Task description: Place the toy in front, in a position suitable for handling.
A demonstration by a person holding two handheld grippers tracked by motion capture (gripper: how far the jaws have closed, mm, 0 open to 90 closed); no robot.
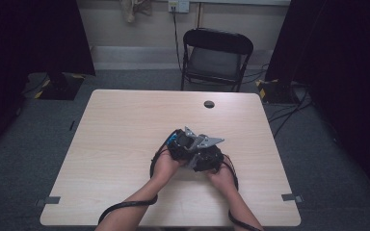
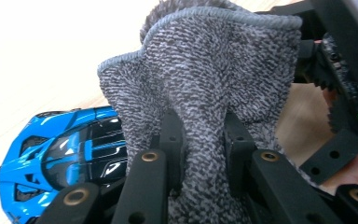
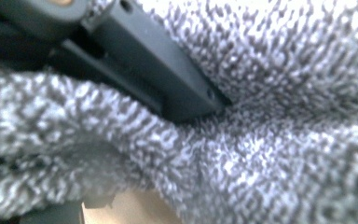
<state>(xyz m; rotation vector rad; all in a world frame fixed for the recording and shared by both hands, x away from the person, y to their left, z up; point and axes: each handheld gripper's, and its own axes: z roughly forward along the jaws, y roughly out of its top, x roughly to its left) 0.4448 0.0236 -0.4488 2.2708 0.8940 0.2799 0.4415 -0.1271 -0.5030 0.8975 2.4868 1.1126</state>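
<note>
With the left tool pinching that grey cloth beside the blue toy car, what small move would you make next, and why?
Probably lower the grey cloth onto the blue toy car and start a short wiping stroke. The left tool is shut on a fold of the cloth, which stands bunched just beside the car, and the right tool sits close against the same cloth, so both seem placed to wipe.

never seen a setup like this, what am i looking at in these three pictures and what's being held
A person sits at a wooden table and holds hand-held tongs in each hand; there is no robot arm. The high view looks down from above. The other two pictures come from small cameras riding on each tool, looking along its black jaws. The left tongs are pinched shut on a fluffy grey cloth. Beside it lies a blue toy car. The right gripper view shows the same cloth up close and blurred, so the right tongs' grip is unclear.
</note>
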